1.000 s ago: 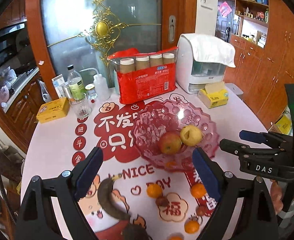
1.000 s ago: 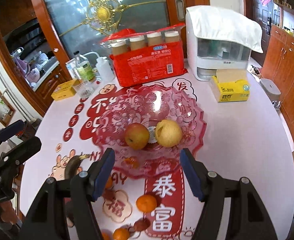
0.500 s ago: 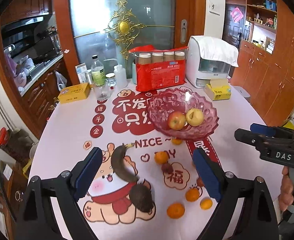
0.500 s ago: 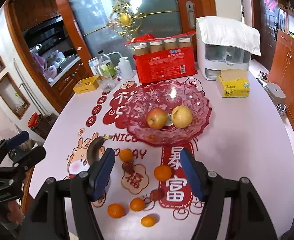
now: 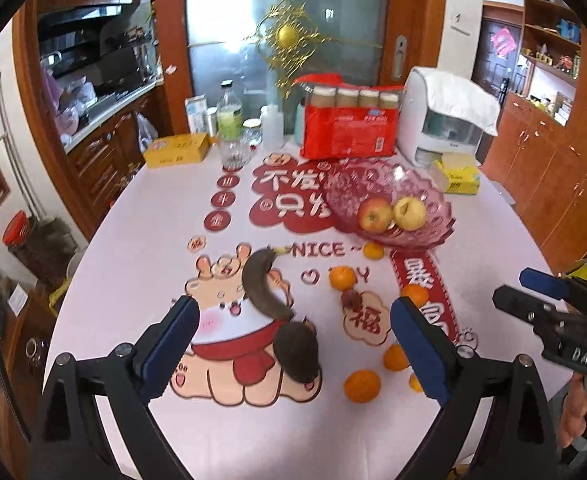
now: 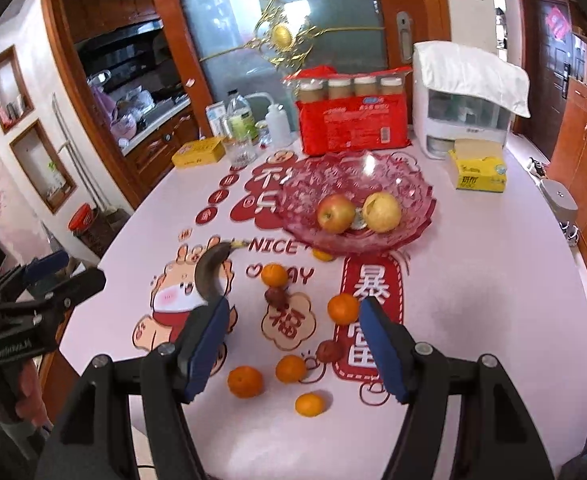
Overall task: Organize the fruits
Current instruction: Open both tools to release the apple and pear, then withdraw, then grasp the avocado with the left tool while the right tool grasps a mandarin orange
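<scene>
Both grippers are hanging above the near edge of the table (image 6: 493,280) with nothing in them: the left gripper (image 5: 293,344) has its jaws spread wide and so does the right gripper (image 6: 293,344). The pink glass fruit bowl (image 6: 409,184) sits toward the middle-back of the table and already has a red apple (image 6: 336,213) and a yellow pear (image 6: 382,212) in it, side by side and touching. Everything else is loose on the printed tablecloth in front of the bowl: a very dark banana (image 5: 262,284) with an equally dark avocado-looking lump (image 5: 297,352) just below its tip, a bunch of small oranges (image 6: 245,381) scattered around, and a couple of little reddish-brown fruits (image 6: 276,297) among them. One orange (image 5: 373,251) is tucked right under the bowl's front rim. Behind the bowl there's a red pack of jars (image 6: 351,118), a white appliance (image 6: 465,100) with a cloth over it, a yellow tissue box (image 6: 479,170), some bottles (image 6: 239,120) and a yellow tin (image 6: 198,153), so the back of the table is pretty crowded.
</scene>
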`<state>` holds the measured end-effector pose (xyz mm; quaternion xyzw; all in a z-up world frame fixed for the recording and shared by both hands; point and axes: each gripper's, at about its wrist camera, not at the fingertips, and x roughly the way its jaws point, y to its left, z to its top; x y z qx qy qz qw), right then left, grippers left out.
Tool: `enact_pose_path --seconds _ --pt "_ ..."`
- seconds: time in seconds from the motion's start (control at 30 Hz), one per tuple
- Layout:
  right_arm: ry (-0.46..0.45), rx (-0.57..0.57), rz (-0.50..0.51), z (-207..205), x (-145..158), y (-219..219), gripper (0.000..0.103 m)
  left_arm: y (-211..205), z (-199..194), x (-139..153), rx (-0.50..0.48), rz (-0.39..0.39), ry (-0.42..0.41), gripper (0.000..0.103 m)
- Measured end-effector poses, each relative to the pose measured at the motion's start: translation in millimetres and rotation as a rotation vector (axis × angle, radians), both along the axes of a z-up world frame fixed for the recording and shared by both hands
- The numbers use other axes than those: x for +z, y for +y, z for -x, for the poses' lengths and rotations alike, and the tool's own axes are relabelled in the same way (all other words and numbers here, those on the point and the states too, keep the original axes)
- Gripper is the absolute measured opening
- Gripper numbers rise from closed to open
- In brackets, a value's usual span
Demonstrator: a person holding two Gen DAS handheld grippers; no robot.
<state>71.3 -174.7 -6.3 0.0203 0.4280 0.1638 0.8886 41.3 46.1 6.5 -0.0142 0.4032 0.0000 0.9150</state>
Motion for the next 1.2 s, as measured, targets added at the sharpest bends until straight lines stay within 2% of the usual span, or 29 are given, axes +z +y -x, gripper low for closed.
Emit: enact_pose_path --seconds 0.3,0.53,0.73,1.0,1.07,1.1,1.2 --pt "0.093 0.097 0.059 12.6 -68.2 34.7 0.068 12.5 7.5 -68.8 0.022 -0.010 0.133 0.096" --pt "0.166 0.163 0.083 15.4 -111.5 56.7 0.068 25.9 9.7 -120.2 0.052 0.012 0.243 0.096" --pt "0.197 0.228 0.107 11.2 -137.3 79.4 0.068 33.8 1.3 -141.9 0.073 0.029 0.279 0.096" --pt "0.241 0.279 0.143 3.6 -166.7 102.9 0.068 41.4 -13.2 -153.3 0.082 0.065 0.308 0.096" --pt "0.249 0.293 0.167 1.5 -174.0 110.1 0.060 42.1 -16.9 -155.4 0.078 0.081 0.313 0.096" --pt "0.242 0.294 0.189 0.9 -176.1 112.7 0.060 41.7 -19.8 -156.8 0.074 0.088 0.318 0.096" --pt "0.221 0.292 0.234 -2.1 -180.2 115.7 0.046 39.1 -27.0 -160.4 0.063 0.089 0.329 0.096"
